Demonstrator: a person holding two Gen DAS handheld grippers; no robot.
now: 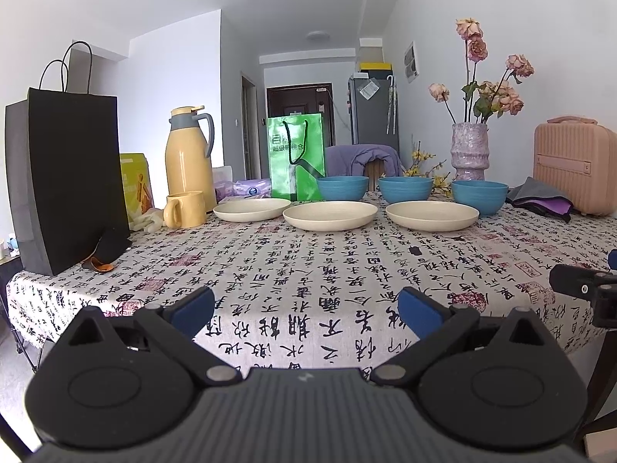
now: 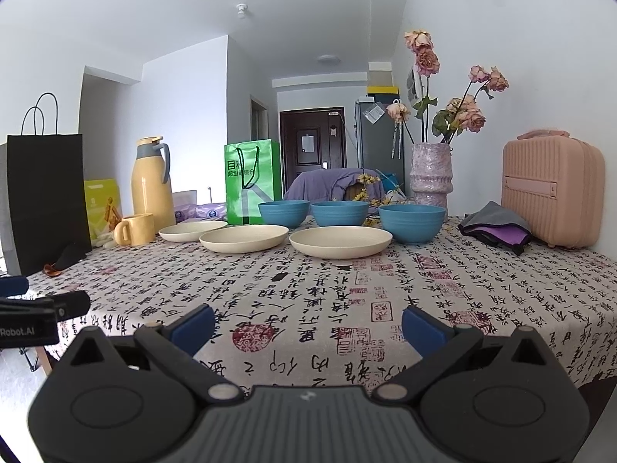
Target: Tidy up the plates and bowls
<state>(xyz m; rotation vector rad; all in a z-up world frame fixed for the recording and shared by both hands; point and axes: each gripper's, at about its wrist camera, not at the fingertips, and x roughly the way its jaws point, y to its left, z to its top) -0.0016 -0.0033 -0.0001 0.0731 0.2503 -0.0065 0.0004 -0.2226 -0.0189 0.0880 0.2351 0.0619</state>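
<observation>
Both the left gripper (image 1: 306, 308) and the right gripper (image 2: 308, 322) hang over the near edge of the desk (image 1: 347, 262) with jaws spread wide and empty. Well ahead of the jaws lie three cream plates (image 1: 330, 215) in a row, with three blue bowls (image 1: 405, 189) lined up just behind them.

Blue bowls (image 1: 342, 187), cream plates (image 1: 329, 215), black-calligraphy white tablecloth (image 1: 347, 266), yellow jug (image 1: 189, 154).
</observation>
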